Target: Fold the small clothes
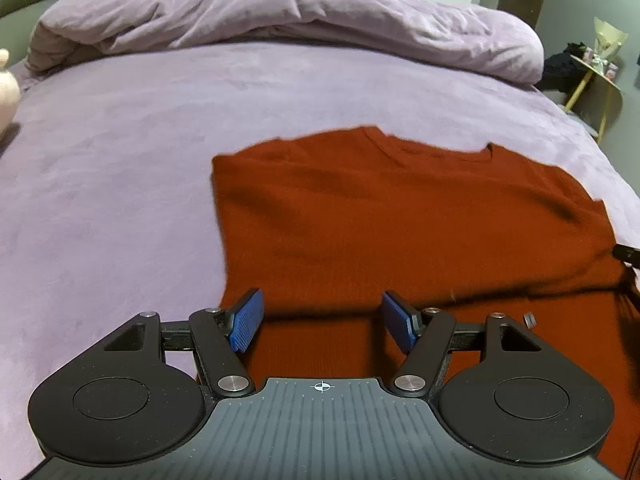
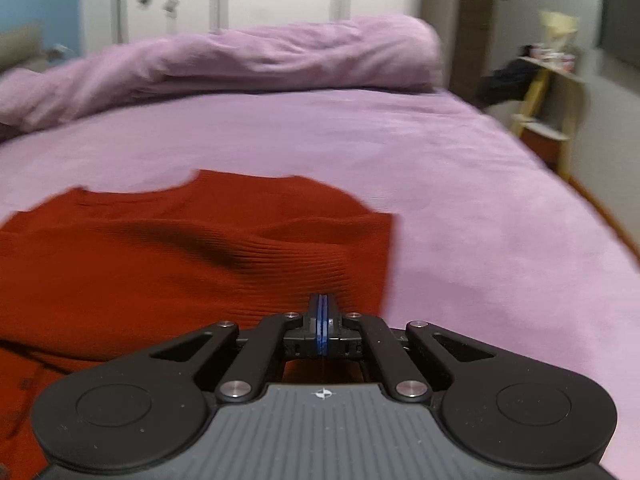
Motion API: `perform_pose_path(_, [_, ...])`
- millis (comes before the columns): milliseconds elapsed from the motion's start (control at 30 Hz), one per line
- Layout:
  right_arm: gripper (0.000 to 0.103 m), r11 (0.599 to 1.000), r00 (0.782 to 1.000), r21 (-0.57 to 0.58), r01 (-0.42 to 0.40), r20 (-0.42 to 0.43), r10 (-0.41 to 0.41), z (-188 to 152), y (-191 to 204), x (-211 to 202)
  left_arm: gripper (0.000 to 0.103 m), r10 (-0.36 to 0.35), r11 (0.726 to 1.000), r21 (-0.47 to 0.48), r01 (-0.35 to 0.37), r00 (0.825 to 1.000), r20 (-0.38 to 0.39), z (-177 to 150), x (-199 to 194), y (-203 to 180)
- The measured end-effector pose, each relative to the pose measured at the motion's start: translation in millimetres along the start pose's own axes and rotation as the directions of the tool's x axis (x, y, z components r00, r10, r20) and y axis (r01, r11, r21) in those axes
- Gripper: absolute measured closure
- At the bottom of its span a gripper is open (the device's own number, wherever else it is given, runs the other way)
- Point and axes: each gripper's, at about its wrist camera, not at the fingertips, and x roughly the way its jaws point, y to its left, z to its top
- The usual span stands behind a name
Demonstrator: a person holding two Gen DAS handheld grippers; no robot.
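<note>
A rust-red knit sweater (image 1: 400, 220) lies flat on the purple bed, neckline pointing away from me. My left gripper (image 1: 322, 304) hovers over the sweater's near left part, blue pads wide apart and nothing between them. In the right wrist view the same sweater (image 2: 160, 264) fills the left half. My right gripper (image 2: 323, 300) is shut at the sweater's near right edge, and a ridge of the knit rises up into its closed pads. A dark bit of that gripper (image 1: 628, 254) shows at the right edge of the left wrist view.
The purple sheet (image 1: 120, 180) spreads left and beyond the sweater. A bunched purple duvet (image 1: 280, 12) lies across the far end. A cream object (image 1: 6, 76) sits at the bed's left edge. A yellow-framed shelf (image 1: 596, 76) stands off the right side.
</note>
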Motion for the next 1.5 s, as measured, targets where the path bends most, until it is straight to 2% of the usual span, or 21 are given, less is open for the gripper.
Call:
perform_pose_path(33, [0.098, 0.999, 0.999, 0.020, 0.028, -0.026, -0.027, -1, -5, -5, 0.031, -0.003, 1.000, -0.004, 0.003, 1.000, -0.018, -4, -4, 3])
perform_pose_path(67, [0.097, 0.998, 0.999, 0.057, 0.021, -0.049, -0.019, -3, -14, -14, 0.032, -0.007, 1.000, -0.010, 0.007, 1.000, -0.027, -10, -11, 8])
perform_pose_path(133, [0.088, 0.986, 0.995, 0.149, -0.075, -0.059, 0.084, -15, -34, -42, 0.031, -0.025, 1.000, -0.004, 0.025, 0.999, -0.025, -25, -30, 17])
perform_pose_path(167, [0.072, 0.977, 0.988, 0.173, -0.125, -0.070, 0.138, -24, -41, -56, 0.031, -0.031, 1.000, 0.002, 0.031, 0.999, -0.026, -34, -39, 21])
perform_pose_path(200, [0.060, 0.967, 0.979, 0.192, -0.165, -0.088, 0.185, -34, -46, -69, 0.030, -0.038, 0.999, 0.008, 0.039, 0.999, -0.034, -43, -49, 26])
perform_pose_path(300, [0.055, 0.950, 0.960, 0.217, -0.227, -0.118, 0.256, -73, -59, -121, 0.029, -0.047, 0.999, 0.000, 0.047, 0.996, -0.071, -73, -75, 38])
perform_pose_path(400, [0.054, 0.948, 0.959, 0.249, -0.200, -0.147, 0.241, -111, -76, -165, 0.029, -0.070, 0.997, -0.041, 0.065, 0.990, -0.119, -100, -95, 50])
perform_pose_path(500, [0.054, 0.944, 0.957, 0.277, -0.178, -0.176, 0.232, -143, -92, -193, 0.029, -0.092, 0.993, -0.088, 0.079, 0.984, -0.153, -123, -110, 58])
perform_pose_path(633, [0.054, 0.932, 0.940, 0.294, -0.212, -0.200, 0.277, -158, -99, -209, 0.029, -0.129, 0.986, -0.129, 0.109, 0.979, -0.159, -142, -127, 64])
perform_pose_path(733, [0.054, 0.895, 0.910, 0.361, -0.261, -0.218, 0.354, -162, -105, -204, 0.035, -0.223, 0.961, -0.210, 0.182, 0.956, -0.190, -151, -129, 69])
perform_pose_path(833, [0.056, 0.869, 0.889, 0.422, -0.257, -0.250, 0.384, -169, -109, -196, 0.040, -0.279, 0.946, -0.226, 0.230, 0.936, -0.215, -157, -126, 67])
perform_pose_path(933, [0.065, 0.830, 0.879, 0.491, -0.264, -0.233, 0.417, -177, -116, -193, 0.054, -0.284, 0.944, -0.235, 0.230, 0.932, -0.227, -159, -122, 67])
perform_pose_path(1000, [0.077, 0.812, 0.873, 0.519, -0.269, -0.225, 0.433, -181, -120, -191, 0.078, -0.317, 0.930, -0.265, 0.254, 0.920, -0.232, -157, -119, 70])
perform_pose_path(1067, [0.086, 0.795, 0.864, 0.540, -0.277, -0.221, 0.451, -184, -122, -190, 0.092, -0.344, 0.917, -0.294, 0.270, 0.907, -0.241, -156, -116, 73])
perform_pose_path(1133, [0.094, 0.782, 0.855, 0.553, -0.289, -0.219, 0.471, -186, -123, -187, 0.093, -0.370, 0.904, -0.311, 0.295, 0.903, -0.218, -154, -117, 74])
perform_pose_path(1233, [0.098, 0.759, 0.837, 0.568, -0.319, -0.206, 0.506, -181, -122, -184, 0.094, -0.400, 0.881, -0.325, 0.343, 0.908, -0.126, -139, -128, 76])
perform_pose_path(1300, [0.098, 0.717, 0.821, 0.587, -0.375, -0.148, 0.551, -171, -124, -184, 0.094, -0.406, 0.868, -0.337, 0.364, 0.912, -0.059, -120, -135, 79])
perform_pose_path(1367, [0.098, 0.679, 0.814, 0.603, -0.419, -0.081, 0.575, -155, -126, -183, 0.094, -0.383, 0.874, -0.325, 0.363, 0.924, 0.003, -99, -138, 78])
perform_pose_path(1433, [0.098, 0.671, 0.827, 0.597, -0.440, -0.021, 0.561, -132, -125, -179, 0.094, -0.320, 0.896, -0.307, 0.322, 0.946, 0.058, -77, -136, 75])
perform_pose_path(1467, [0.098, 0.679, 0.838, 0.589, -0.438, -0.005, 0.545, -120, -122, -175, 0.094, -0.273, 0.914, -0.290, 0.285, 0.959, 0.081, -66, -134, 71])
perform_pose_path(1500, [0.098, 0.705, 0.857, 0.564, -0.430, 0.008, 0.516, -107, -117, -172, 0.094, -0.219, 0.933, -0.268, 0.238, 0.971, 0.100, -56, -130, 66])
